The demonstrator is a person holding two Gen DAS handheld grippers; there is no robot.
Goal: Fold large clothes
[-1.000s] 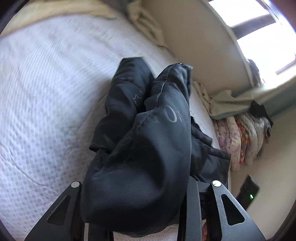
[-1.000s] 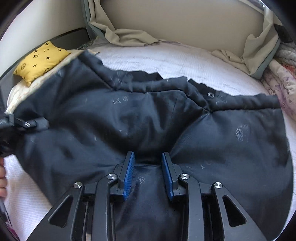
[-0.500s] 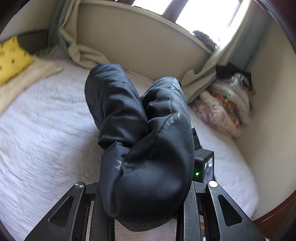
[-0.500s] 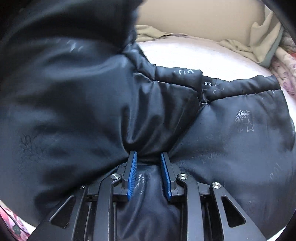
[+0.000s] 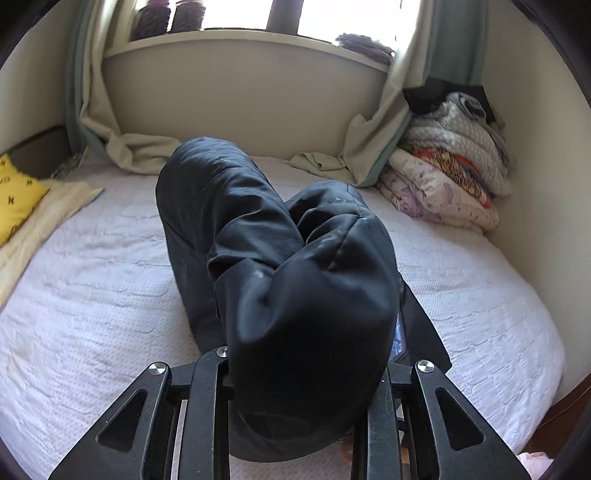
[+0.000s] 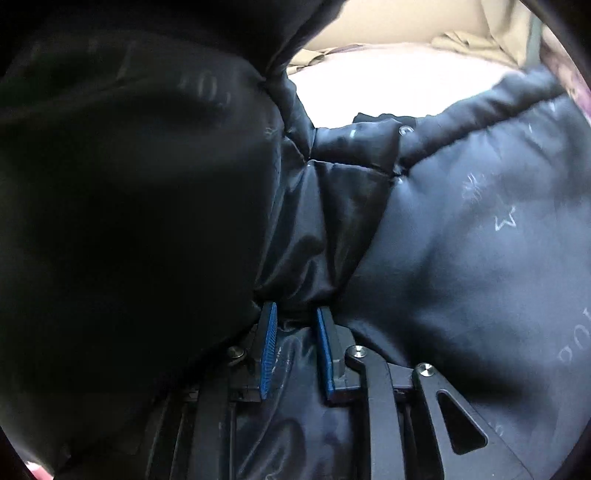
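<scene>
Over the bed [image 5: 110,295], both grippers clamped on black jacket [image 5: 295,280], its length toward window [image 5: 236,14].

White-covered bed [image 5: 110,295] against cream wall [image 5: 240,99]; bright window [image 5: 332,14] above, curtains [image 5: 110,122] pooled below (bedding stack [image 5: 450,173] in corner).

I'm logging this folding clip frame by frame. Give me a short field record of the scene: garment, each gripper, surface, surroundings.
garment: black padded jacket, bunched, faint star and letter print
left gripper: shut on jacket, holding a thick bundle; fingertips hidden by fabric
right gripper: blue pads pinching a jacket fold
surface: white textured bedspread
surroundings: yellow pillow at left, stack of folded bedding in right corner, curtains under the window
</scene>
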